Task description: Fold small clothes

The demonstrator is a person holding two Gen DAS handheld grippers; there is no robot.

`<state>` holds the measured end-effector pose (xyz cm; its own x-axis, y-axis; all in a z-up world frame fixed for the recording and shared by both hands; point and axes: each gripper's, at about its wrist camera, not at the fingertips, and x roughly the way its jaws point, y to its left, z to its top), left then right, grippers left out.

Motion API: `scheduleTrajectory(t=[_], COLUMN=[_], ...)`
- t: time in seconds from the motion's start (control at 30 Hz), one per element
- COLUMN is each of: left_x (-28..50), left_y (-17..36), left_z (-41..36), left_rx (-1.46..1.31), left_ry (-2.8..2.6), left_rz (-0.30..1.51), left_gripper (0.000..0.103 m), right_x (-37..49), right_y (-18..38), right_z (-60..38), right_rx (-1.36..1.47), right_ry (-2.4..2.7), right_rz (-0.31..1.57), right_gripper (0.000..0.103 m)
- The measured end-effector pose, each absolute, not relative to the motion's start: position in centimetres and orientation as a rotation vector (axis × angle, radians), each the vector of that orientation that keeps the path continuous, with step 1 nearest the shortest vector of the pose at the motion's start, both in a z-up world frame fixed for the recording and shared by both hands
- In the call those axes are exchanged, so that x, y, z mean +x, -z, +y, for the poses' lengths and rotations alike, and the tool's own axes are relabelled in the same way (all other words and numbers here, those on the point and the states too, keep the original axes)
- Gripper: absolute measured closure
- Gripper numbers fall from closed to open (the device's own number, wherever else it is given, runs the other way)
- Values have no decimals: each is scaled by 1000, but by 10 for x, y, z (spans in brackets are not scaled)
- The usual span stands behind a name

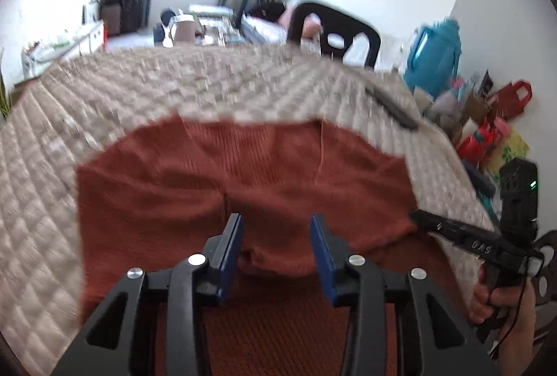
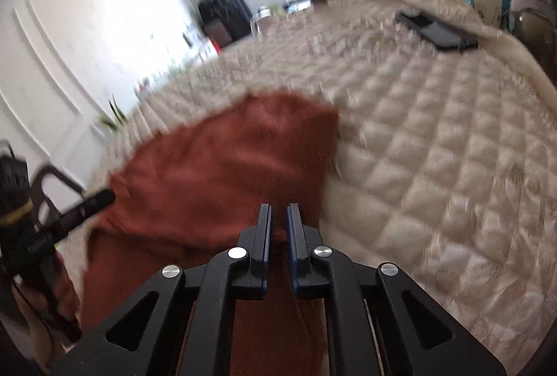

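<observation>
While spread on the bed: rust-red knit sweater lies flat on the quilted beige cover, its near hem bunched
Left gripper: jaws partly apart, a raised fold of the sweater between the blue pads; whether they press it, I cannot tell
Right gripper: jaws nearly together, pinching the sweater's edge between the pads
Phone: dark, lying on the cover, well apart from the sweater
Chair: black, beyond the bed's far edge
</observation>
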<state>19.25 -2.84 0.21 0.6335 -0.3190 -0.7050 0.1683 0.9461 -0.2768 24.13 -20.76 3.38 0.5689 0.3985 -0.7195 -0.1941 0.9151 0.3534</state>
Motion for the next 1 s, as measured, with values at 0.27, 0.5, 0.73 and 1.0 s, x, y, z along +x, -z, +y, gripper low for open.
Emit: scheduleTrajectory(t=[0.27, 0.5, 0.73, 1.0], left_x=[174, 173, 217, 221], left_y=[11, -10, -9, 10], left_z=[-29, -28, -43, -42], left_rx=[-160, -168, -141, -118], left_ry=[265, 275, 246, 234], left_rz=[860, 827, 839, 852], left_gripper=[61, 61, 61, 62], right_x=[232, 259, 301, 311], right_y=[-43, -60, -42, -25], right_z=[-216, -222, -215, -244], right_rx=[189, 219, 229, 402], right_ry=[-357, -341, -323, -335], right_rz=[889, 833, 891, 901], right_gripper=[102, 100, 100, 103])
